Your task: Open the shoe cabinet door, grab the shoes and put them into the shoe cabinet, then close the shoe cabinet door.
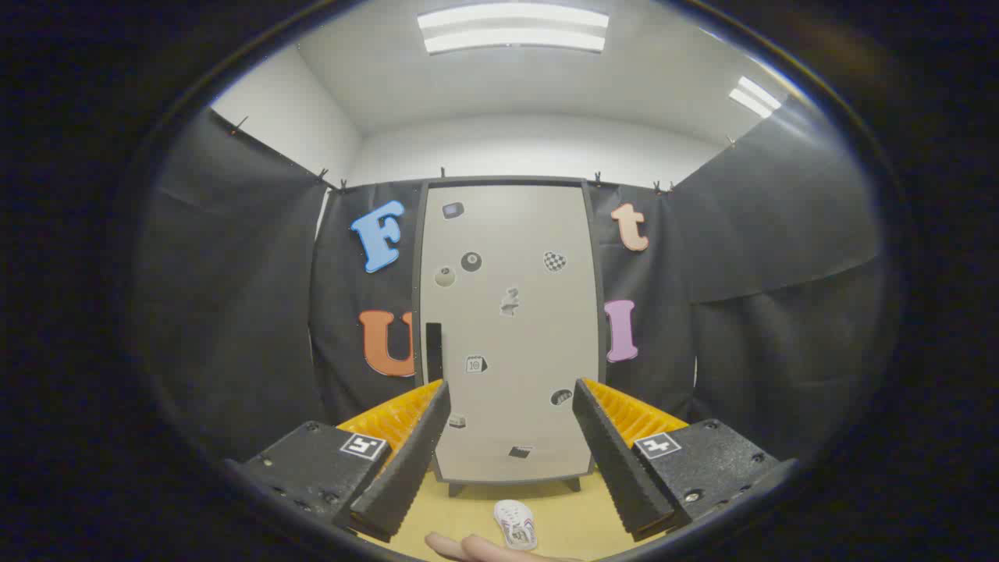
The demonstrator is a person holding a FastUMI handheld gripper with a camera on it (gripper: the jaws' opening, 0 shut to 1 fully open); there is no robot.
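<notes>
A tall pale shoe cabinet [511, 328] stands straight ahead against the booth wall, its door shut and dotted with stickers. A dark vertical handle [434, 351] sits at the door's left edge, just above my left fingertip. One white shoe [516, 523] lies on the yellow floor in front of the cabinet, low between my fingers. My gripper [509, 457] is open, fingers spread wide with nothing between them, still well short of the door.
A person's fingers [468, 548] show on the floor just beside the shoe. Black cloth walls close in on both sides of the cabinet. The cabinet rests on short legs [455, 489] above the yellow floor [468, 511].
</notes>
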